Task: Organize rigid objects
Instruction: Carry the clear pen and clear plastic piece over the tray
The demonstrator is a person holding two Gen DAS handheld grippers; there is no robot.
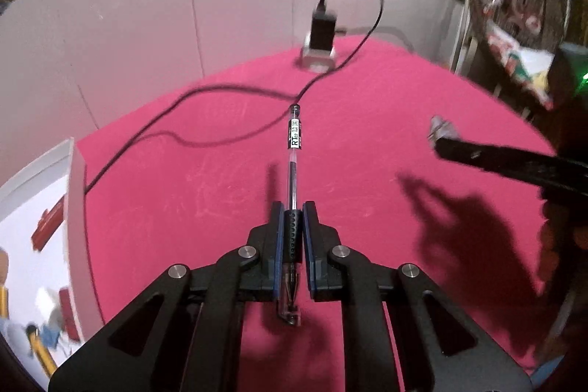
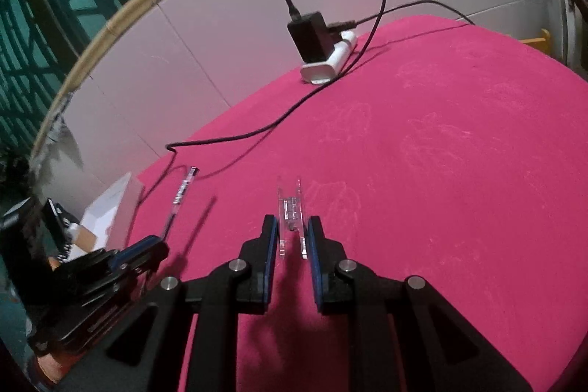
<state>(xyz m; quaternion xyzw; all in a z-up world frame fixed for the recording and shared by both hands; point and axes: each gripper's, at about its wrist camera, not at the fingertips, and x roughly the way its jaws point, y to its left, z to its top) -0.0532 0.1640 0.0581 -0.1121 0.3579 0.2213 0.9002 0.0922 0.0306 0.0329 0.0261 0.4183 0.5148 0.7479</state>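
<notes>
Both claws have something in hand, so the picking-up part of this round looks done and the putting-away is what remains. The left claw (image 1: 293,237) is clamped tight on a clear pen (image 1: 294,171), gripping it at the black ribbed grip section; the pen runs straight out ahead between the fingers, its labelled barrel pointing toward the far side, and it appears lifted clear of the pink surface (image 1: 367,135), to judge by its shadow just beside it. The right claw (image 2: 291,237) is closed down on a small clear plastic piece (image 2: 291,212), which stands up between the blue pads; what that piece is cannot be made out. At the near left edge of the surface sits a white box (image 1: 75,208) with several coloured items already inside, blurred, which is probably where things are being gathered. The pen and the plastic piece are both well apart from it, so carrying them over and letting go is still to do. Apart from a black charger (image 2: 308,35) on a white power strip (image 2: 327,65) and its cable (image 2: 257,133) at the far side, no other loose items show on the cloth.
</notes>
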